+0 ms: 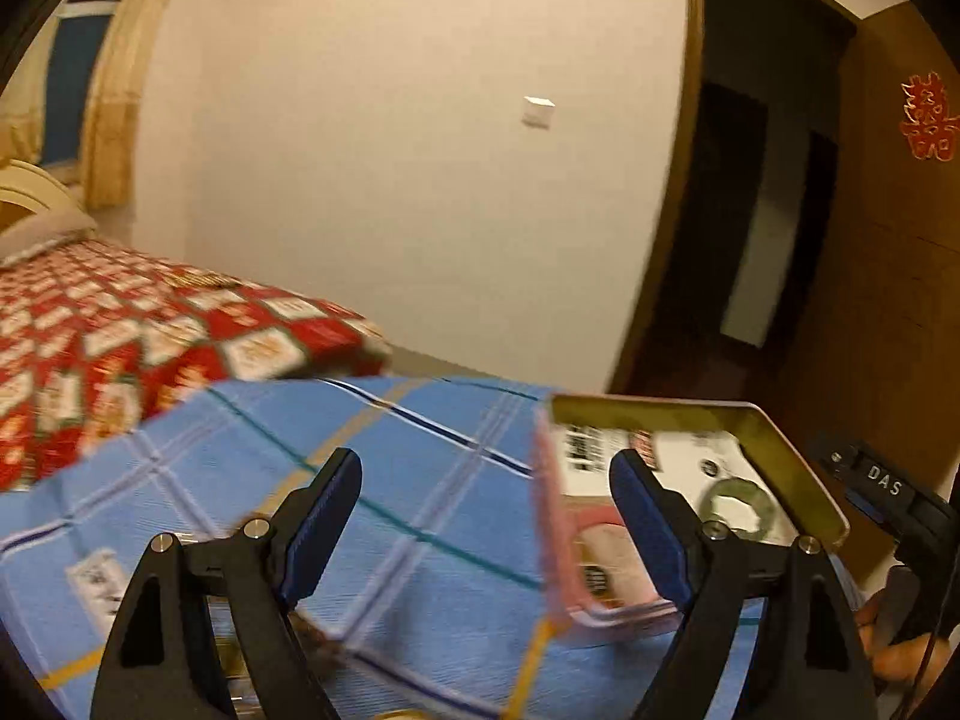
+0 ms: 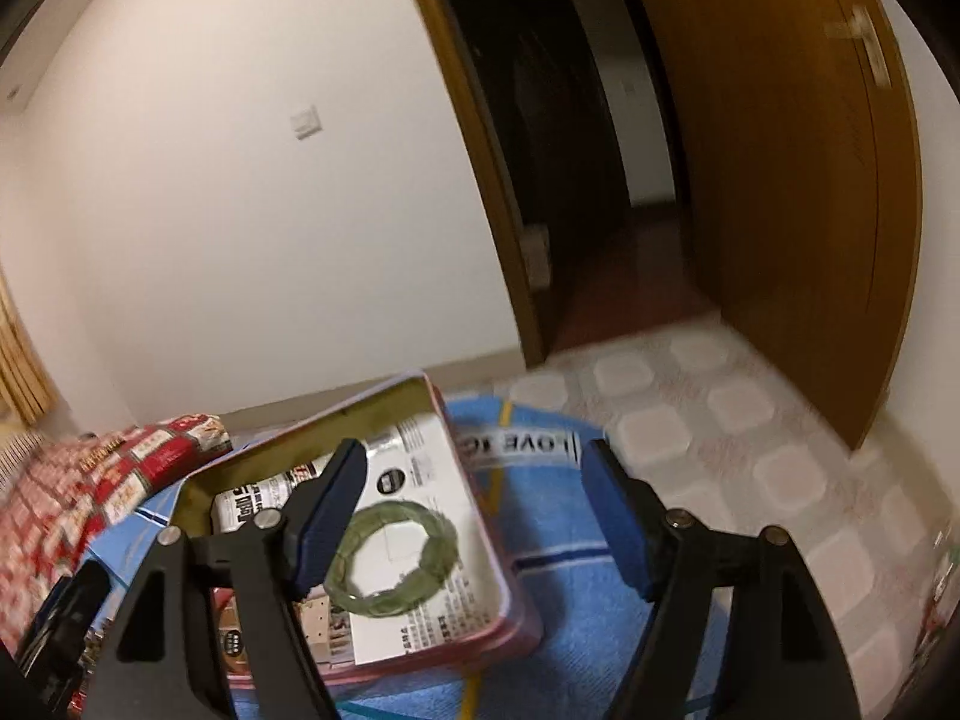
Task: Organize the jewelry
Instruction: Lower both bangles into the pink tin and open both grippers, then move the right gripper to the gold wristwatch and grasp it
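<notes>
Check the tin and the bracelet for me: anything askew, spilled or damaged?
Nothing stands out. The green bracelet lies flat inside the open pink tin, on printed paper lining it. The tin sits level on the blue plaid cloth. Both the left gripper and right gripper are open and empty.

Left gripper (image 1: pixel 486 531): your jaws stand wide apart above bare blue checked cloth (image 1: pixel 384 480), with nothing between them.
To your left gripper's right: the raised walls of a pink tin (image 1: pixel 774 456) block a level sideways path; its right finger overlaps the tin in view.
Right gripper (image 2: pixel 474 519): jaws wide apart, straddling the tin's right wall (image 2: pixel 480 516).
Inside the tin: a green bangle (image 2: pixel 393 558) lies flat on printed paper, with bare paper around it.
Right of the tin: open blue cloth, then tiled floor (image 2: pixel 750 456).
Far left: red patterned bedding (image 1: pixel 120 348).
</notes>
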{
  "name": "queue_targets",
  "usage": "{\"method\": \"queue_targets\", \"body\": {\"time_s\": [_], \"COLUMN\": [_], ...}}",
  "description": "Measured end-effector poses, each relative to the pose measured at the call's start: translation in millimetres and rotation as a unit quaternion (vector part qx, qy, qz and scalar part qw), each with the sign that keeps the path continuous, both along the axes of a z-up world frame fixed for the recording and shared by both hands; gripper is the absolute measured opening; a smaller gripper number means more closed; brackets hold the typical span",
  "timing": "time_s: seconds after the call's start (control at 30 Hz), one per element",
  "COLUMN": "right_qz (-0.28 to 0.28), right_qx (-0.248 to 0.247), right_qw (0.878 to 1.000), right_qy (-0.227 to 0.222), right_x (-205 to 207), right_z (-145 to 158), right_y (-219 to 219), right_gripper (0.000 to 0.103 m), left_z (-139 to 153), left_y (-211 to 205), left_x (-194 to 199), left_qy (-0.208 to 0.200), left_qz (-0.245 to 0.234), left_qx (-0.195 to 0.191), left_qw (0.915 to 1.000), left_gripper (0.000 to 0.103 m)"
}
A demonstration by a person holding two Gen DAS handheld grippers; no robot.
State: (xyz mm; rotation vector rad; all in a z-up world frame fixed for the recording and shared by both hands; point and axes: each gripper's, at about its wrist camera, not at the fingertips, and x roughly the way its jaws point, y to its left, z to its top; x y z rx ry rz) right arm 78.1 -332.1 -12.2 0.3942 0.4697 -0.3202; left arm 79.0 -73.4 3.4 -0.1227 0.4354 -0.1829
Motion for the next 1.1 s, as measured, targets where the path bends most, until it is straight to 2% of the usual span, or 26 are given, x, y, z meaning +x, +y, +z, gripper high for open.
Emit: {"method": "queue_targets", "body": {"time_s": [0.07, 0.13, 0.23, 0.33, 0.43, 0.6, 0.9, 0.97, 1.1], "right_qz": [-0.001, 0.002, 0.007, 0.002, -0.003, -0.003, 0.047, 0.065, 0.118], "right_qx": [0.014, 0.003, -0.022, -0.025, -0.004, 0.020, -0.045, -0.050, -0.053], "right_qw": [1.000, 1.000, 1.000, 1.000, 0.999, 0.999, 0.998, 0.996, 0.991], "right_qy": [-0.001, -0.006, -0.002, 0.013, 0.037, 0.042, 0.023, 0.025, 0.024], "right_x": [-1, -5, -10, -13, -25, -50, -60, -59, -58], "right_z": [-1, 0, 2, -2, -10, -15, -4, -5, -7], "right_y": [-3, 2, 18, 30, 37, 49, 92, 101, 119], "right_gripper": [0.077, 0.077, 0.077, 0.077, 0.077, 0.077, 0.073, 0.065, 0.061], "left_z": [0, -2, -7, -7, -8, -8, -7, -7, -5], "left_y": [10, 17, 22, 25, 25, 22, 43, 52, 79], "left_x": [-8, -14, -14, -19, -22, -29, -49, -52, -60], "left_qy": [-0.012, -0.014, -0.004, -0.004, -0.004, -0.003, -0.005, -0.006, -0.007], "left_qz": [0.020, 0.031, 0.028, 0.021, 0.012, 0.002, 0.009, 0.019, 0.046], "left_qx": [0.014, 0.030, 0.032, 0.037, 0.045, 0.056, 0.059, 0.061, 0.067], "left_qw": [0.9996, 0.9990, 0.9991, 0.9991, 0.9989, 0.9984, 0.9982, 0.9979, 0.9967], "left_gripper": [0.085, 0.085, 0.085, 0.085, 0.085, 0.085, 0.085, 0.085, 0.085]}}
